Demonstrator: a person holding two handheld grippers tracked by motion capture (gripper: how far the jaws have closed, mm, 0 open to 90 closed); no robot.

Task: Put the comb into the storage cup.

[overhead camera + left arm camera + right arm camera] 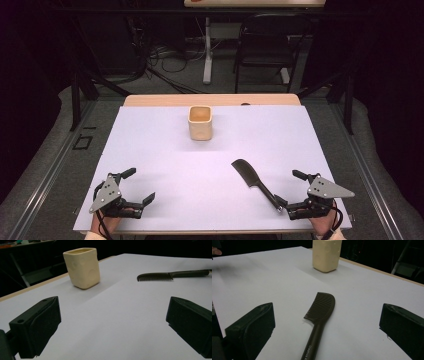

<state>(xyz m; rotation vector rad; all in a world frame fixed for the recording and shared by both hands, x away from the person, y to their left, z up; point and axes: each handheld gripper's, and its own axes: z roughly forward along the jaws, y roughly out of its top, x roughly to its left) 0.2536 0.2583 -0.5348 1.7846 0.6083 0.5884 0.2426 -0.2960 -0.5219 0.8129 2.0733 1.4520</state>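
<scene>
Both grippers idle, fingers spread wide, nothing pinched.
I see a dark brown plastic comb w/ long handle [319, 315] flat on the white-covered desk [165, 150], handle end between right gripper [290, 192] fingers; handle print starts "Creative", rest cut off. Left gripper [140, 186] well apart. Cream squarish ceramic cup [200, 122] upright near far edge.
</scene>
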